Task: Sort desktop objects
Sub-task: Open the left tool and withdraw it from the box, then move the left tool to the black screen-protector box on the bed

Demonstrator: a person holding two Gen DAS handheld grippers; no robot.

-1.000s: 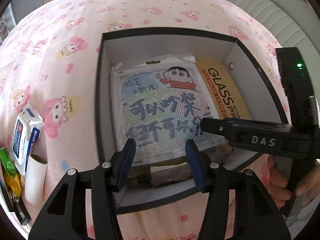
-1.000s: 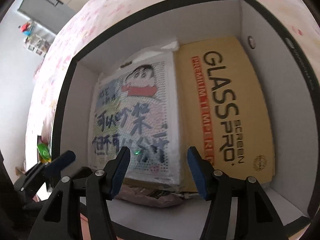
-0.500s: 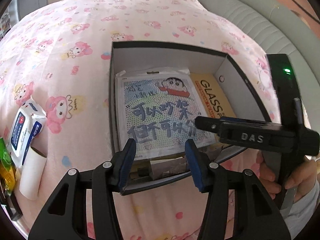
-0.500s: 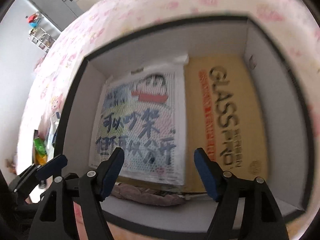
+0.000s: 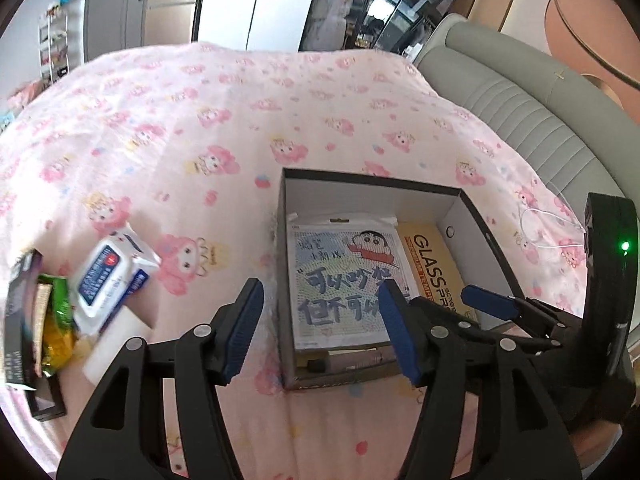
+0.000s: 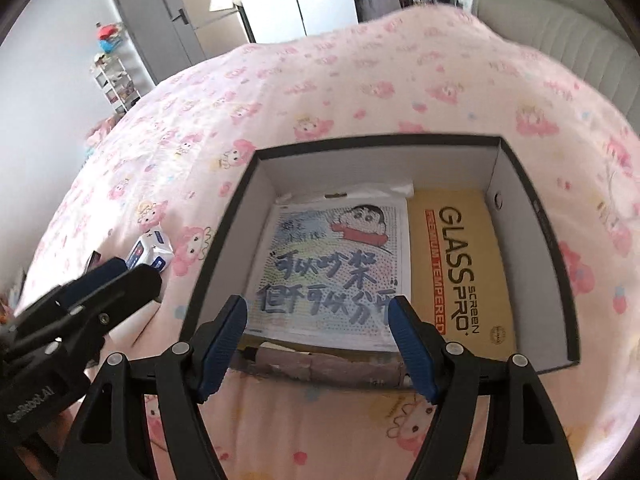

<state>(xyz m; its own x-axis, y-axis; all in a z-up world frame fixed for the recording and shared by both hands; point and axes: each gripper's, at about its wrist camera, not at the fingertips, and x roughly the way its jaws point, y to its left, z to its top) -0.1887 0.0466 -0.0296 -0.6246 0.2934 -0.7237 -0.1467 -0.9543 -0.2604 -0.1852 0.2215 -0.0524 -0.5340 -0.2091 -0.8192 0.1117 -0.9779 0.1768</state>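
An open black box with white inner walls sits on the pink cartoon-print cloth. Inside lie a cartoon-print packet, a yellow "GLASS PRO" box and a brownish tube at the near wall. A white and blue wipes pack, a white roll and green snack packets lie left of the box. My left gripper is open and empty above the box's near left corner. My right gripper is open and empty over the box's near edge.
A dark packet stands at the far left by the snacks. A grey cushioned sofa borders the cloth on the right. A white cable lies on the cloth right of the box.
Both grippers have pulled back and up from the box, so more cloth and the room show. Both stay open and empty. The items left of the box have come further into the left view.
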